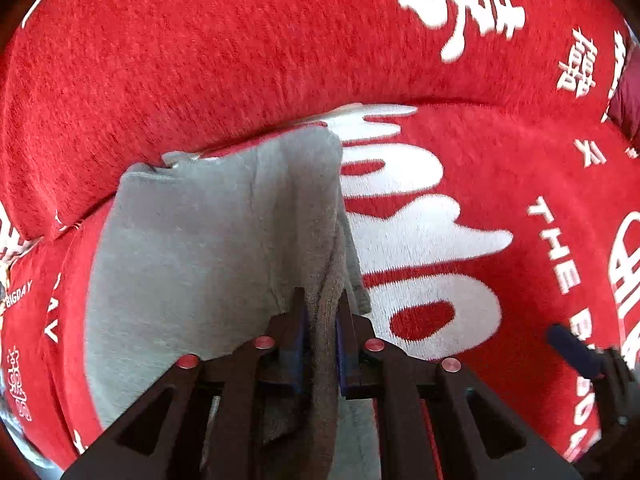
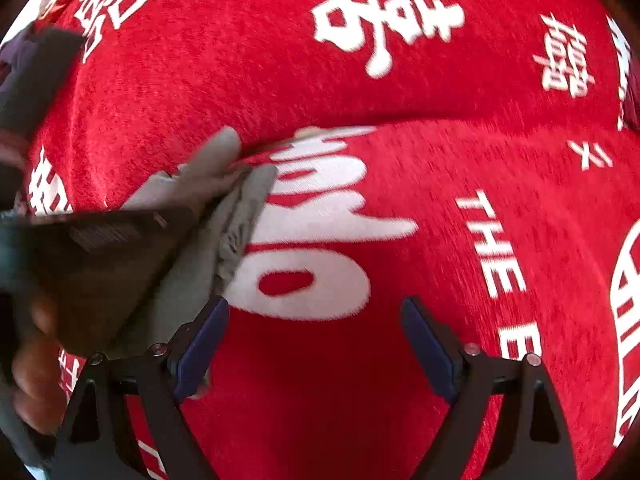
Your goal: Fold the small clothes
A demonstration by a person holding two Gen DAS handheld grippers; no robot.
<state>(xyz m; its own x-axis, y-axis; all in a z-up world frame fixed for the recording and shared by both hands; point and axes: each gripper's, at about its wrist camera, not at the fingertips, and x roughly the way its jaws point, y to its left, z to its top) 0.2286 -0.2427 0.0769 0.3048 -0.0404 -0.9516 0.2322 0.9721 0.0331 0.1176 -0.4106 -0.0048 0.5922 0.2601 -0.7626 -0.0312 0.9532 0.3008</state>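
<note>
A small grey garment [image 1: 208,248] lies on a red sofa seat with white lettering. My left gripper [image 1: 322,308] is shut on a bunched edge of the grey garment, which hangs between its blue pads and drapes away to the left. In the right wrist view the same garment [image 2: 224,216] shows at the left, partly hidden by the dark body of the left gripper [image 2: 104,256] and the hand that holds it. My right gripper [image 2: 316,328] is open and empty above the red cover, just right of the garment's edge.
The red sofa cover [image 1: 480,184] with white characters spans the seat, and the backrest [image 1: 200,48] rises behind it. The right gripper's blue fingertip [image 1: 572,348] shows at the right edge of the left wrist view. A dark red thing [image 1: 628,96] sits at the far right.
</note>
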